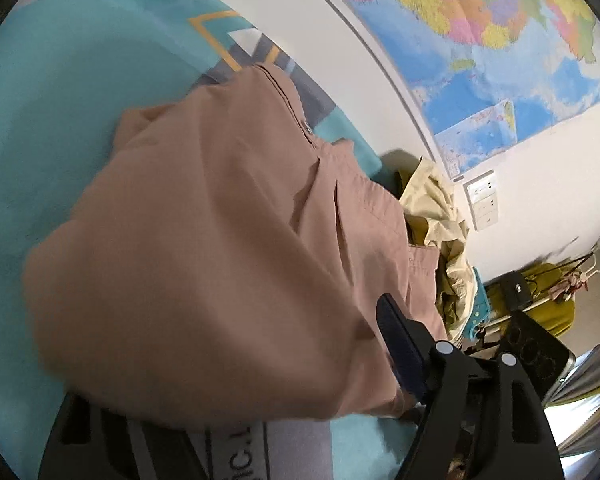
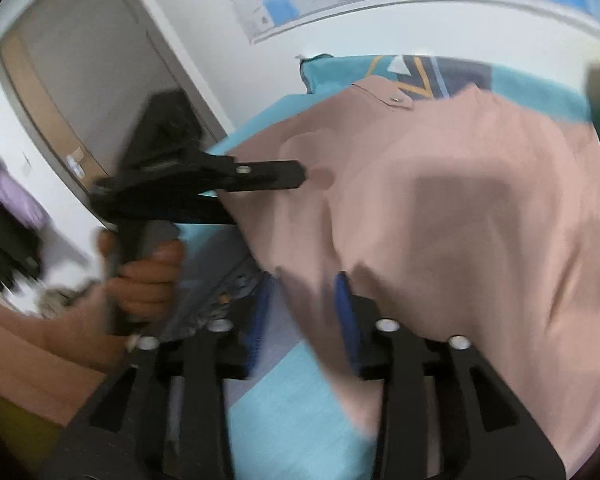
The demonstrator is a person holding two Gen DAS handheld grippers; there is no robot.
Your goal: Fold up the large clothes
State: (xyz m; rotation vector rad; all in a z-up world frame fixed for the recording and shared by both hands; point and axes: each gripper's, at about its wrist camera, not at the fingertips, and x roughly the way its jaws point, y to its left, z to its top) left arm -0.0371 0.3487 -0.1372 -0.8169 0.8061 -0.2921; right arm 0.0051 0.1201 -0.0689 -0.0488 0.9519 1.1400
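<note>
A large dusty-pink garment (image 1: pixel 220 248) lies on a turquoise bedspread (image 1: pixel 40 120); it fills the right wrist view too (image 2: pixel 460 220). It has a snap button near its waistband (image 2: pixel 396 99). My left gripper (image 2: pixel 296 176) reaches in from the left, one finger above the cloth's edge and one hidden under it; in its own view the cloth covers the left finger and only the right finger (image 1: pixel 400 344) shows. My right gripper (image 2: pixel 304 320) is open, with the garment's near edge draped over its right blue pad (image 2: pixel 346 304).
A cream and olive clothes pile (image 1: pixel 440 208) lies beyond the garment. A map (image 1: pixel 480 40) hangs on the white wall above the bed. A door (image 2: pixel 60 92) stands at the left. A yellow chair (image 1: pixel 548 296) is at the far right.
</note>
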